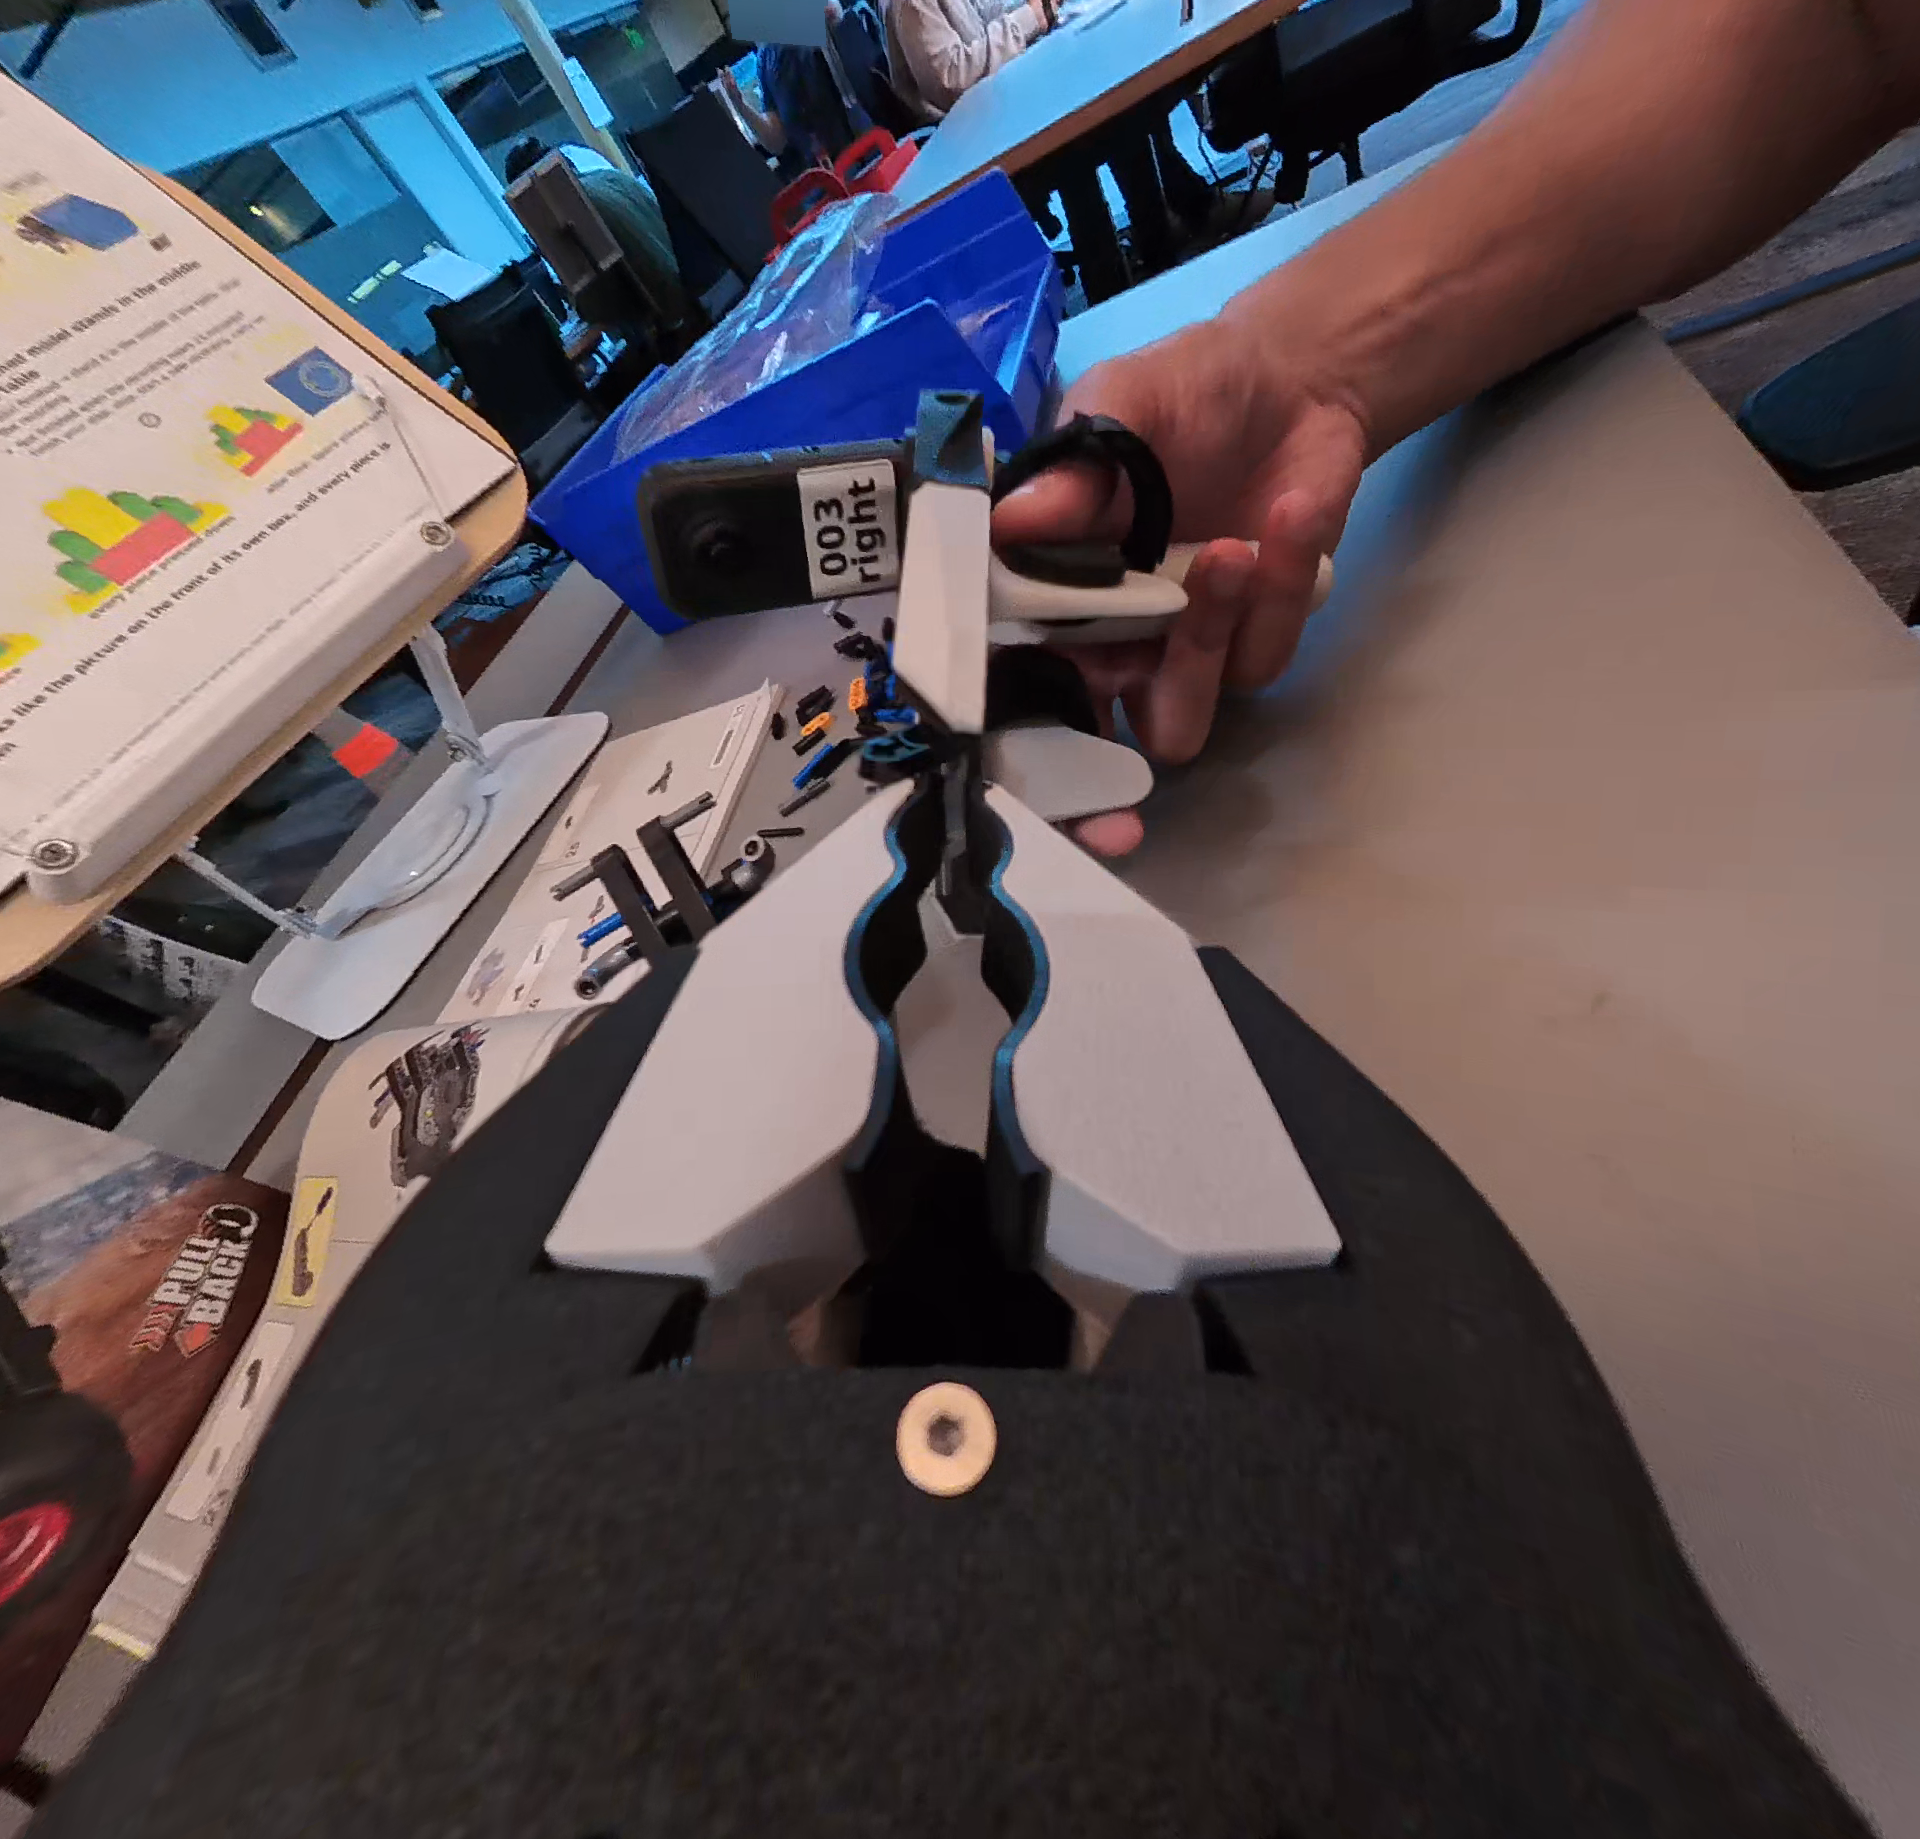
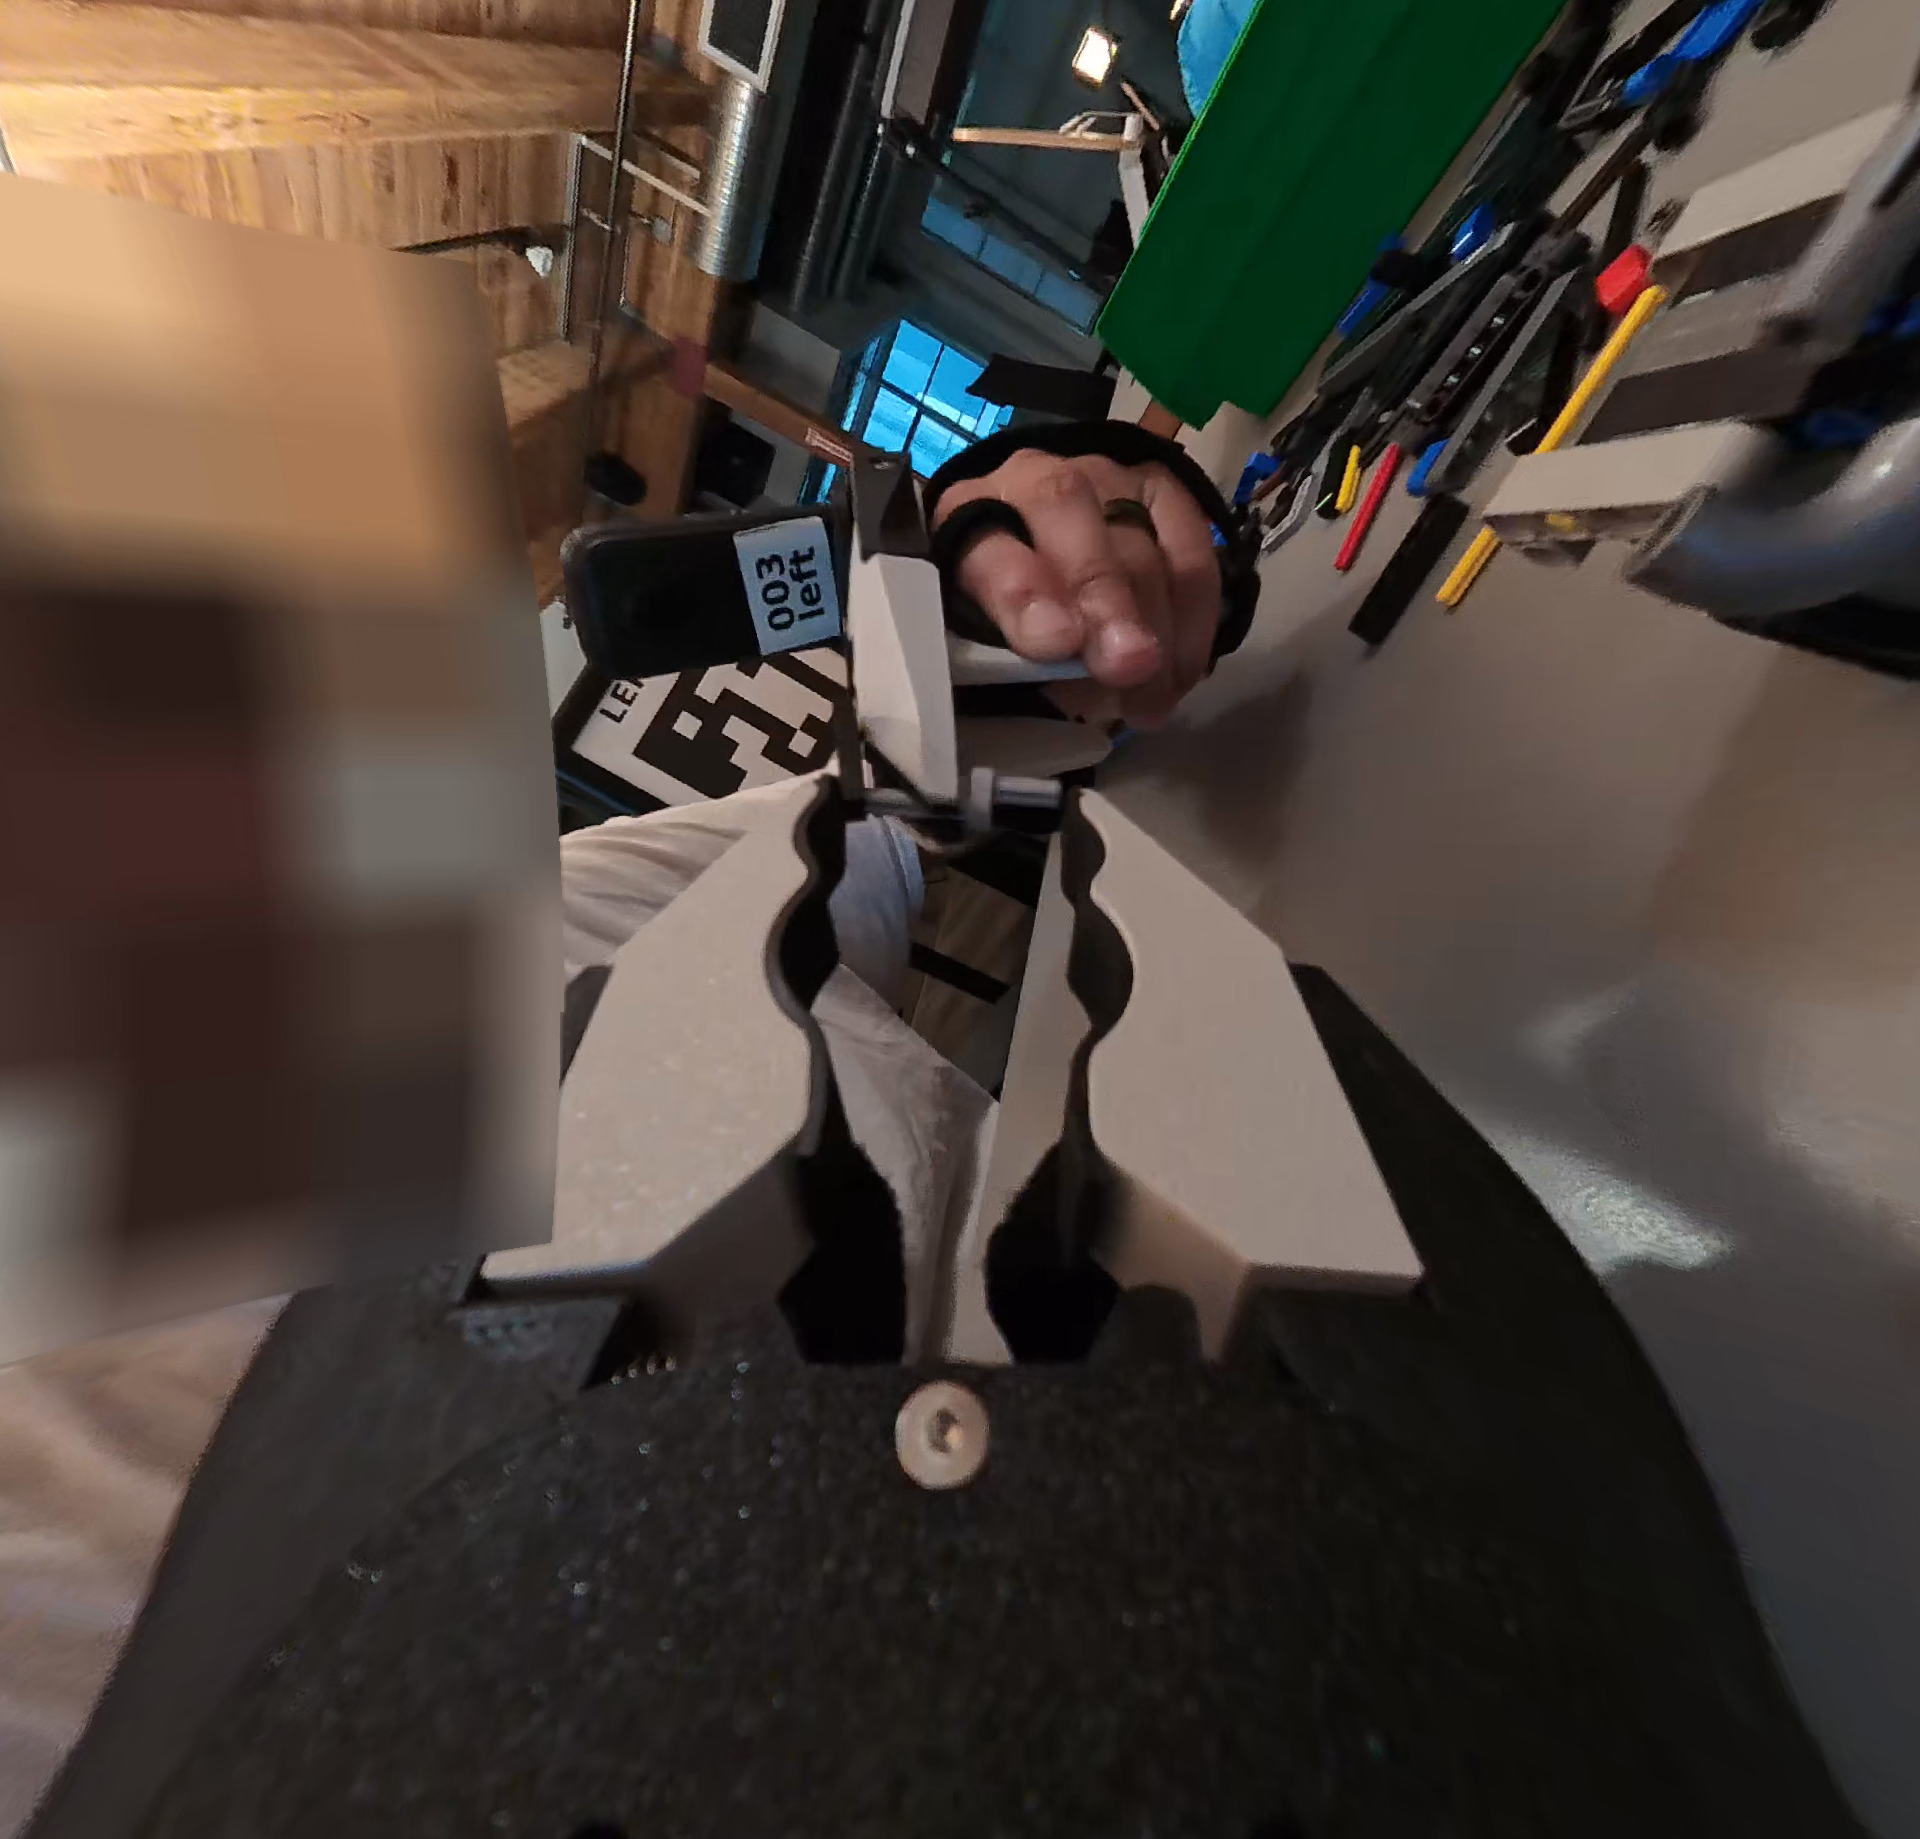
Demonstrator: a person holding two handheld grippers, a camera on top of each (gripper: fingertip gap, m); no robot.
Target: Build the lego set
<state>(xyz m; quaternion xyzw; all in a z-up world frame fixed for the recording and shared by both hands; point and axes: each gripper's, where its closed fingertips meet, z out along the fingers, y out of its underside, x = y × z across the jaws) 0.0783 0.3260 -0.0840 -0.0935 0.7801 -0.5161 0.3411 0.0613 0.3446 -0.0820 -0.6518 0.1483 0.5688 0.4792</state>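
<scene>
Left fingers (image 1: 904, 875) clamped on black lego piece (image 1: 958, 854); right fingers (image 2: 1117, 854) parted around its grey axle (image 2: 1013, 790).

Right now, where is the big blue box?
In the left wrist view the blue box sits at the far side of the grey table, behind the scattered small Lego pieces, holding a clear plastic bag.

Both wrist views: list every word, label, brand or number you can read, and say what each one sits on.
I won't copy out writing; these things bear it:
White sticker on the black camera: legible.
Pale sticker in the right wrist view: legible.
Instruction sheet on a stand: mostly too small.
Booklet cover: bold logo, legible.
Black-and-white marker card: partly hidden.
</scene>
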